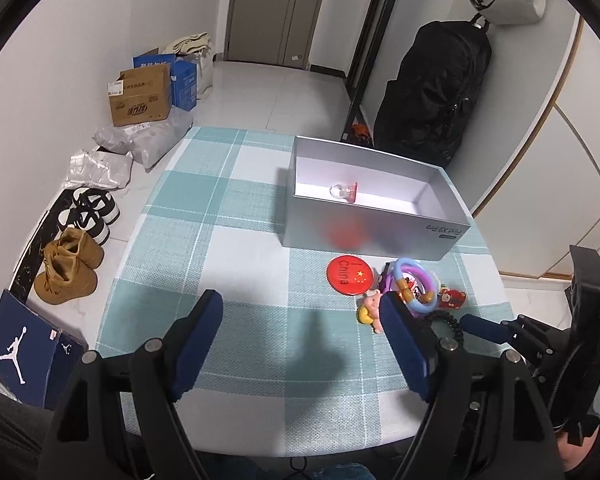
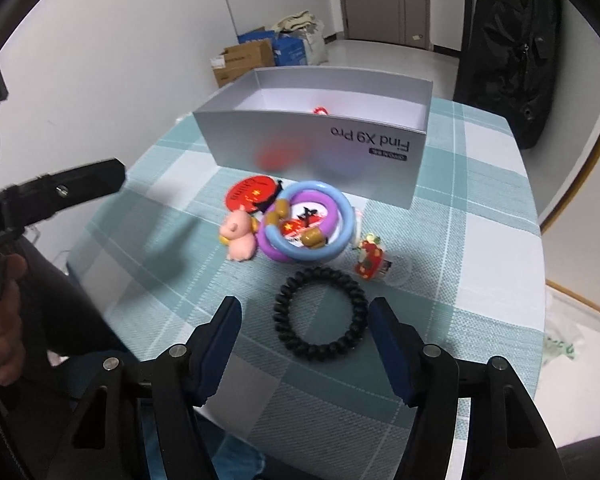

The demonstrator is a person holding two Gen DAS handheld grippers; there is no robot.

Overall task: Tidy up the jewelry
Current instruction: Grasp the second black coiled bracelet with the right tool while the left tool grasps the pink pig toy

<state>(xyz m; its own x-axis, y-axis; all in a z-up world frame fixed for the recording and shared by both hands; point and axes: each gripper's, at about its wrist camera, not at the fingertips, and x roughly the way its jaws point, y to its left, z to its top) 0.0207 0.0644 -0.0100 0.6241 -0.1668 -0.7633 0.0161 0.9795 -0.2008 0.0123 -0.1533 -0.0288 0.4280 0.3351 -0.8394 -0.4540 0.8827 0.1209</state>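
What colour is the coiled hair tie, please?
Black; the coiled hair tie shows best in the right wrist view.

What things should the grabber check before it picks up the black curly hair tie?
1. Right gripper open: ok.
2. Black hair tie sits between its fingers: ok.
3. Hair tie free of the blue and purple rings: ok, apart.
4. Grey box open on top: ok.
5. Room left in the box: ok, only one small trinket shows.
6. Left gripper out of the way: ok, open and off to the side.
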